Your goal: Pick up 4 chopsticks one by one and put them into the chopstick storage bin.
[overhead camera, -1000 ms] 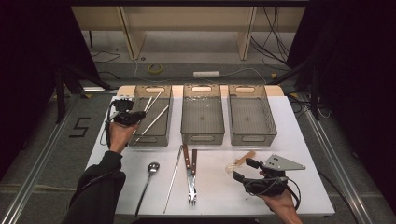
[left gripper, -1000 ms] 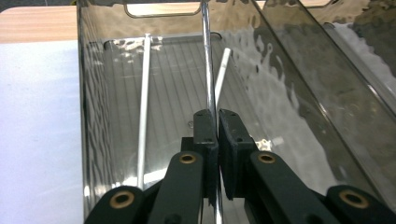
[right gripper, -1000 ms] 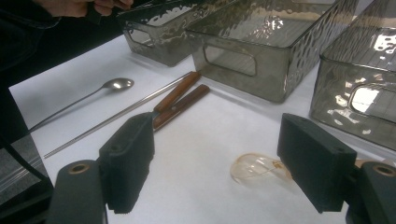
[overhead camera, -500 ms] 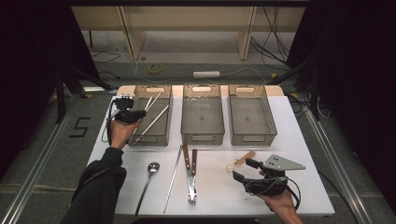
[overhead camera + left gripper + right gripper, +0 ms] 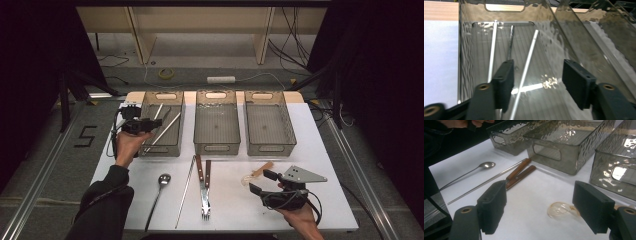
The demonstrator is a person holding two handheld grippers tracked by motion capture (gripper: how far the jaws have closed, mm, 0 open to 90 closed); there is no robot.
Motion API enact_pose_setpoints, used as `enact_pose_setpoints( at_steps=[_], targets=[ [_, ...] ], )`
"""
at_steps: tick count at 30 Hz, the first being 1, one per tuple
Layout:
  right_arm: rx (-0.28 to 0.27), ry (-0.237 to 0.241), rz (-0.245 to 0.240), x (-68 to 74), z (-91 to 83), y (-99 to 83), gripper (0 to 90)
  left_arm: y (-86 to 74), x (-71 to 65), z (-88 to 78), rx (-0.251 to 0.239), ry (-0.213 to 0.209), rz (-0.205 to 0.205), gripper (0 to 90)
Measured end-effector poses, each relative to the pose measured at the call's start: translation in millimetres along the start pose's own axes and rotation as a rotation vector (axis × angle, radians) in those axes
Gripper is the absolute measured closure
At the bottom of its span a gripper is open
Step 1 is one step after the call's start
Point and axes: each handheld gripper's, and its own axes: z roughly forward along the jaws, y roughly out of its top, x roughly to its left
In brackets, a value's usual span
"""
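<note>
A thin rod (image 5: 525, 70) is being released into the bin (image 5: 162, 145) at the counter's far left corner; the left claw (image 5: 537, 80) has just been opening and is holding nothing. The right claw (image 5: 544, 207) is being held open over the clear spoon (image 5: 561, 210) near the front right edge, probably the next pickup.

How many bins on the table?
3, in a row across the far side: left bin holding thin rods, middle bin, right bin. None looks hidden.
</note>
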Motion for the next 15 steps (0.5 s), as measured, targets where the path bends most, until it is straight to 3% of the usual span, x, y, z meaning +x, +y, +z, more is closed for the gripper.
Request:
enact_pose_setpoints(
  at_steps=[4, 7, 12, 15],
  targets=[
    [0.001, -0.001, -0.002, 0.3, 0.1, 0.2, 28.4, -10.1, -13.4, -15.6, -0.020, 0.029, 0.016, 37.0],
    [0.003, 0.000, -0.010, 2.2, 0.2, 0.7, 28.4, -16.5, -23.5, -28.2, -0.066, 0.039, 0.017, 35.8],
    [0.001, 0.004, -0.011, 3.6, 0.1, 1.0, 28.4, -28.2, -39.7, -35.6, -0.057, 0.045, 0.064, 33.4],
    [0.000, 0.003, -0.014, 3.9, -0.7, 0.9, 28.4, -35.2, -46.7, -37.5, -0.046, 0.034, 0.062, 32.2]
  ],
)
